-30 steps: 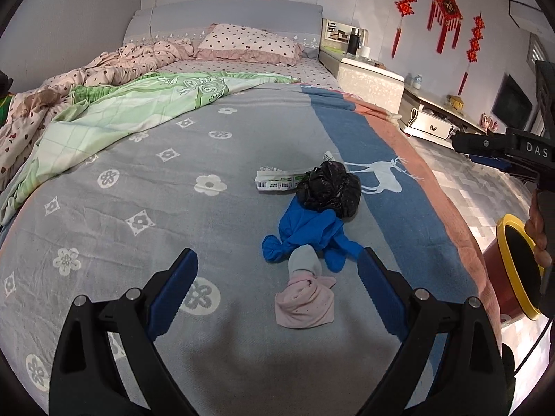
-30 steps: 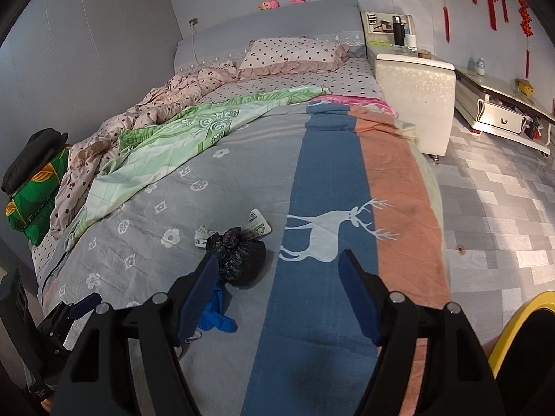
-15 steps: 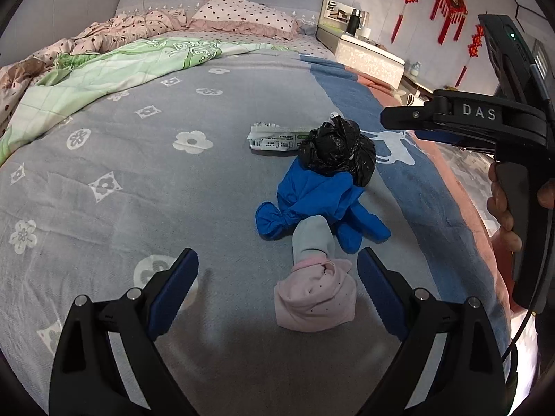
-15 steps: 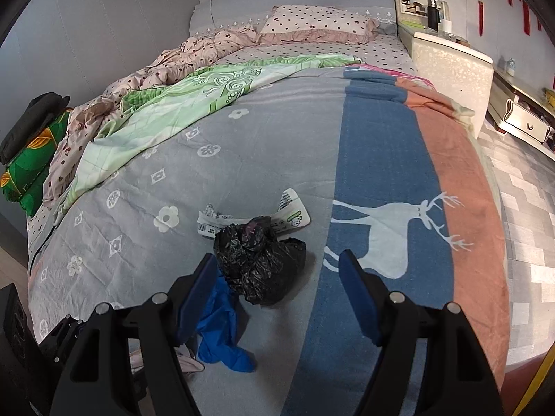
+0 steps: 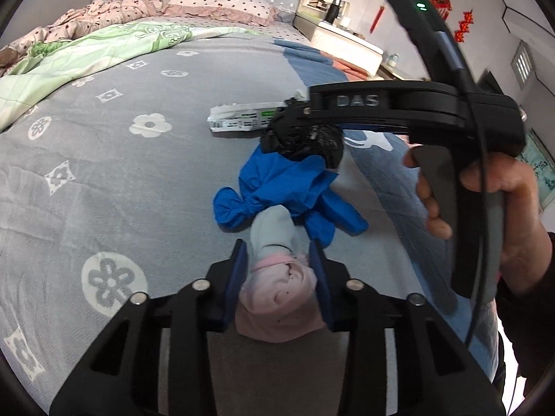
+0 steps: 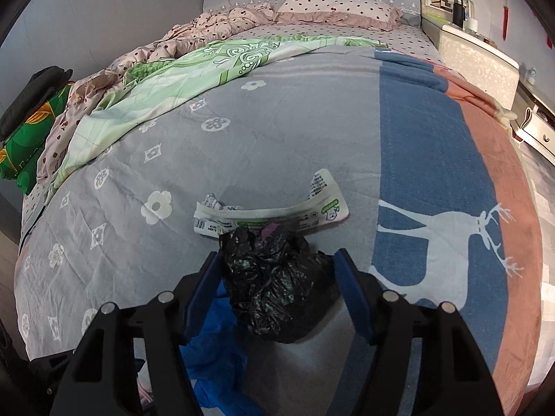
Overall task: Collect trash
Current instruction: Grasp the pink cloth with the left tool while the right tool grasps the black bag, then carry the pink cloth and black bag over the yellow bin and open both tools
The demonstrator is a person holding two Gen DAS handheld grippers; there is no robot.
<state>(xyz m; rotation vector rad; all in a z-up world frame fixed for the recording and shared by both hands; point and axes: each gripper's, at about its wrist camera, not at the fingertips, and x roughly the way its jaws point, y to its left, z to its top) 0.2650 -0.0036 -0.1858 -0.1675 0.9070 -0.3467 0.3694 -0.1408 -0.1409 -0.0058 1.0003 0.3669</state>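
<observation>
- Left wrist view: the pink cloth bundle (image 5: 277, 298) lies on the bed (image 5: 104, 180); the left hand-held gripper (image 5: 279, 253) has just been closing and now pinches it, ready to lift.
- Right hand-held gripper (image 6: 277, 270) straddles the black bag (image 6: 274, 284), closing, pads not clearly pressing.
- Earlier, both stood wide and higher.

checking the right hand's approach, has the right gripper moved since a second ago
Yes. The right gripper has come down and forward over the bed: the black bag now sits between its closing jaws, the white wrapper just ahead.
</observation>
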